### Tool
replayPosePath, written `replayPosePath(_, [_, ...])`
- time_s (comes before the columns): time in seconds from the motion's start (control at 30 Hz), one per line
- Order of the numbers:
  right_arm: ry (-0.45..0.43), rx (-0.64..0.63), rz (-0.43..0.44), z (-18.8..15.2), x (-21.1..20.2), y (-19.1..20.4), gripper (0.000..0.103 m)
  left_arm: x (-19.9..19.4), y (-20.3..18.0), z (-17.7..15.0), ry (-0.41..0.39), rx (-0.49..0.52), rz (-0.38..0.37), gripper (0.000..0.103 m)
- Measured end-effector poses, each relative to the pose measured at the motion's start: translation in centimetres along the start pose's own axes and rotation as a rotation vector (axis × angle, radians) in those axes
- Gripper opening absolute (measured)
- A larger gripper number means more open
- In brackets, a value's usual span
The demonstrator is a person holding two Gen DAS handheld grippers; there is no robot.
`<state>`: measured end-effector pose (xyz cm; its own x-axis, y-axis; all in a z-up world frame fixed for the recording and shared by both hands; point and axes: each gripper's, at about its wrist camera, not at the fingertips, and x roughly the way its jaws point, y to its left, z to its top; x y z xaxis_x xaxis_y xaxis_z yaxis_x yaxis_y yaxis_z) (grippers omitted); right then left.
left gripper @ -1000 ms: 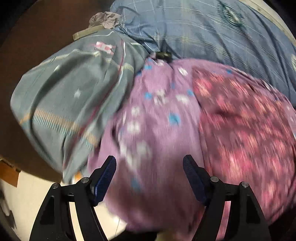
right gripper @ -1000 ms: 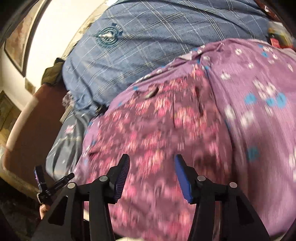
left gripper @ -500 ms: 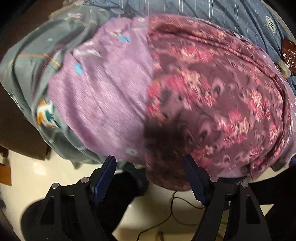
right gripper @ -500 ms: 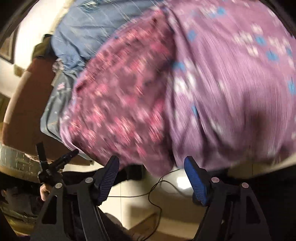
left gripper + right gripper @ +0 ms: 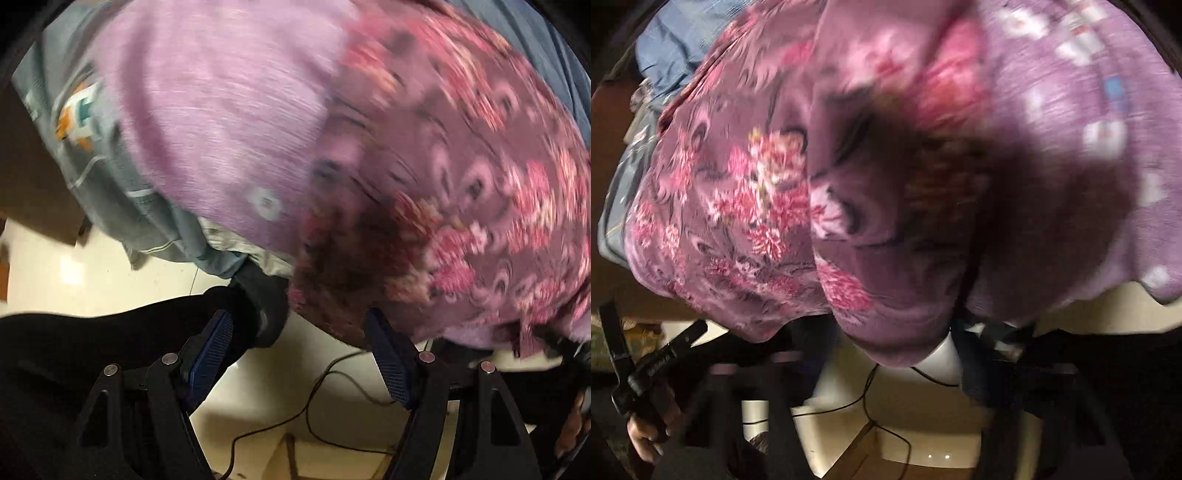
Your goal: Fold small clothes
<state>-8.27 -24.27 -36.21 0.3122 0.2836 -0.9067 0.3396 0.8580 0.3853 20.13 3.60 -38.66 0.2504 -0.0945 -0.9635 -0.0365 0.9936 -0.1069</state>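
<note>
My left tongs (image 5: 297, 317) stood wide open with nothing between the blue pads (image 5: 210, 354). The floral cloth (image 5: 461, 184) lay spread on top of the pile, beside a lilac cloth (image 5: 221, 110) and over a grey-green one (image 5: 92, 147). Its dark hem hung over the edge just above those tongs, with the pale floor (image 5: 277, 387) and a thin cable (image 5: 332, 373) below. My right tongs (image 5: 886, 369) had just been closing and were shut. A bulging fold of the floral hem drooped between their blurred fingers, but I could not tell whether they pinched it. A hand (image 5: 646, 435) gripped the left handle.
</note>
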Motion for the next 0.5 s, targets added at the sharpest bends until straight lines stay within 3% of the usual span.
replayPosePath(0.1, [-0.037,-0.01,0.081,-0.2,-2.8,-0.5,0.006,-1.1,1.1,0.3,-0.059,-0.054,-0.019,0.072])
replayPosePath(0.27, [-0.068,-0.069,0.26,-1.0,-9.8,-0.9,0.006,-2.8,0.7,0.8,-0.175,-0.042,-0.047,0.071])
replayPosePath(0.5, [-0.191,-0.097,0.499,-2.3,-19.8,-2.9,0.005,-0.7,1.5,1.0,-0.11,-0.075,-0.117,0.071])
